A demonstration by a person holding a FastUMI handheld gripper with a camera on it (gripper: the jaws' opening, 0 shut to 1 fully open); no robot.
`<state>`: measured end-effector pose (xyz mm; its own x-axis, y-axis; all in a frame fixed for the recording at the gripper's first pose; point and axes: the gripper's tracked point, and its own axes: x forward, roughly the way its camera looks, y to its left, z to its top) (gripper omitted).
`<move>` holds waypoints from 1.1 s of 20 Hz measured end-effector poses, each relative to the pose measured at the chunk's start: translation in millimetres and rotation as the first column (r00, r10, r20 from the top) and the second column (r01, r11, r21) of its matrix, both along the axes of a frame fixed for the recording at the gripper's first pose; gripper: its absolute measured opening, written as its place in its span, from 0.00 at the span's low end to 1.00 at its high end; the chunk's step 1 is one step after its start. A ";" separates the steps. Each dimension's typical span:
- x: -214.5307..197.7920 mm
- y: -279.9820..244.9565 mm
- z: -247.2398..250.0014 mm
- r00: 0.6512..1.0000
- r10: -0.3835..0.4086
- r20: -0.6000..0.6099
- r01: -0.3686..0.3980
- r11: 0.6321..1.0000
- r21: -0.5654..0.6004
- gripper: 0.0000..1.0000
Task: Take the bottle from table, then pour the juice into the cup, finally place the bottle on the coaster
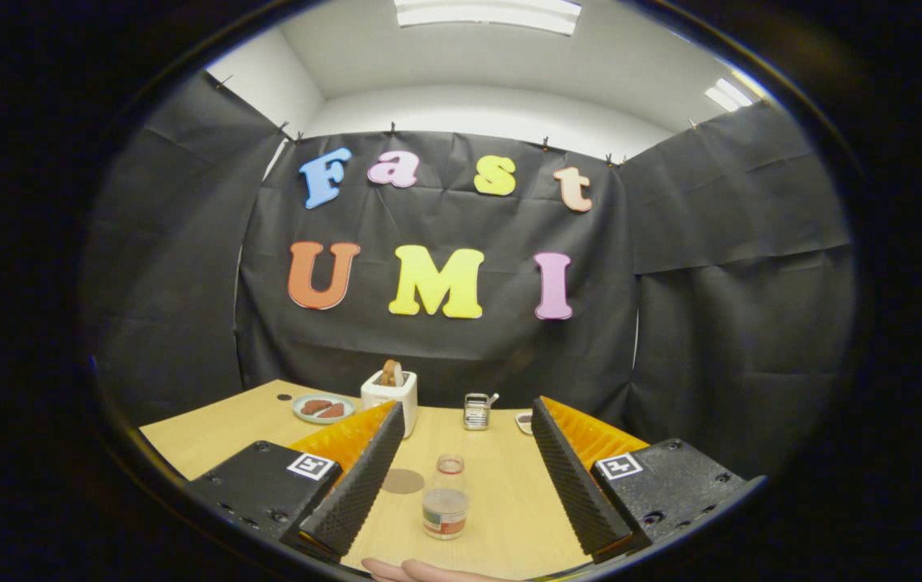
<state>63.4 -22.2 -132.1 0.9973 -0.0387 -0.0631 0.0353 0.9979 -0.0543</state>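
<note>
Nothing done yet. Bottle (446,508) stands on surface (501,493) between fingers (570,477), fingers wide apart, not touching. Coaster (403,481) bare. Grab, pour, put down left.

The table (501,517) is pale wood grain. On it, the bottle (446,508) is clear, with a red-and-white label band. Left of the bottle lies a round brown coaster (403,481). Farther beyond it, the toaster (390,394) is white, holding brown toast, and beside that a pale green plate (323,409) carries reddish-brown slices.
</note>
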 end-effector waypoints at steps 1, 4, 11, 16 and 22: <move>3.2 -0.1 -9.0 1.000 0.001 -0.010 -0.001 1.000 0.006 1.00; 13.1 -1.7 -36.1 0.999 0.000 -0.042 0.001 1.000 0.023 1.00; 32.7 -5.6 -88.0 0.994 -0.011 -0.105 0.013 1.000 0.022 1.00; 47.2 -2.4 -121.8 0.991 -0.002 -0.137 0.004 1.000 0.012 1.00; 65.0 4.4 -159.0 0.983 0.014 -0.184 -0.010 1.000 0.021 1.00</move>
